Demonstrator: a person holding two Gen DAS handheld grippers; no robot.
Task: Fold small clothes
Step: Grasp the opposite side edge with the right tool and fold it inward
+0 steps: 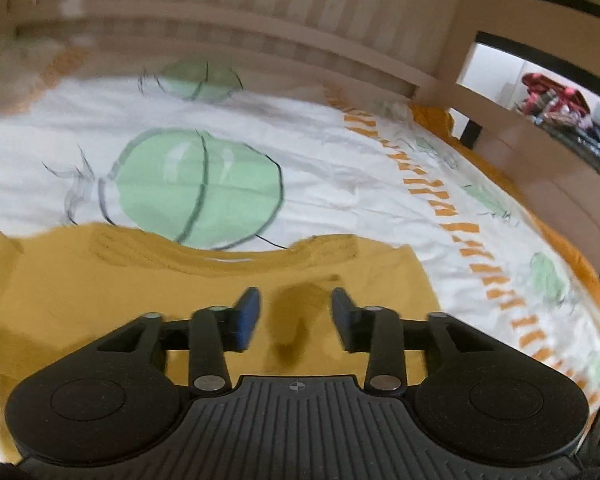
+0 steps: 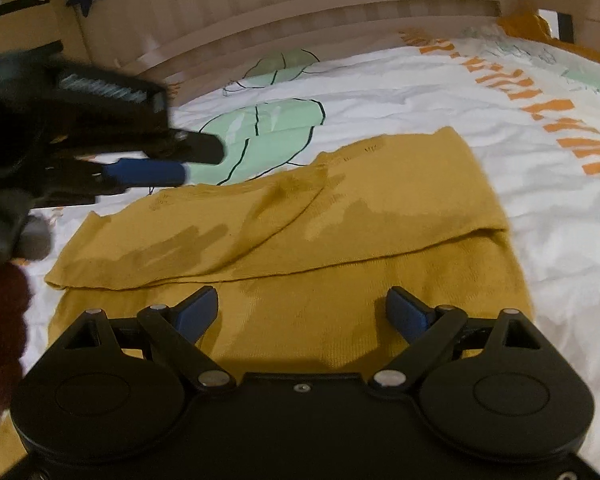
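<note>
A mustard-yellow knit garment (image 2: 340, 216) lies on the bed, its upper layer folded across the lower one. In the left wrist view the same garment (image 1: 80, 296) fills the lower left. My left gripper (image 1: 296, 312) hovers over it with its blue-padded fingers apart and nothing between them. From the right wrist view the left gripper (image 2: 202, 160) juts in from the left, above the garment's far left corner. My right gripper (image 2: 302, 312) stands wide open over the garment's near edge, holding nothing.
The bed sheet (image 2: 500, 92) is white with green prints and orange dashes. A wooden slatted rail (image 1: 260, 40) runs along the far side. A pile of clothes (image 1: 560, 104) lies beyond the bed frame. A dark red sleeve (image 2: 0, 320) shows at left.
</note>
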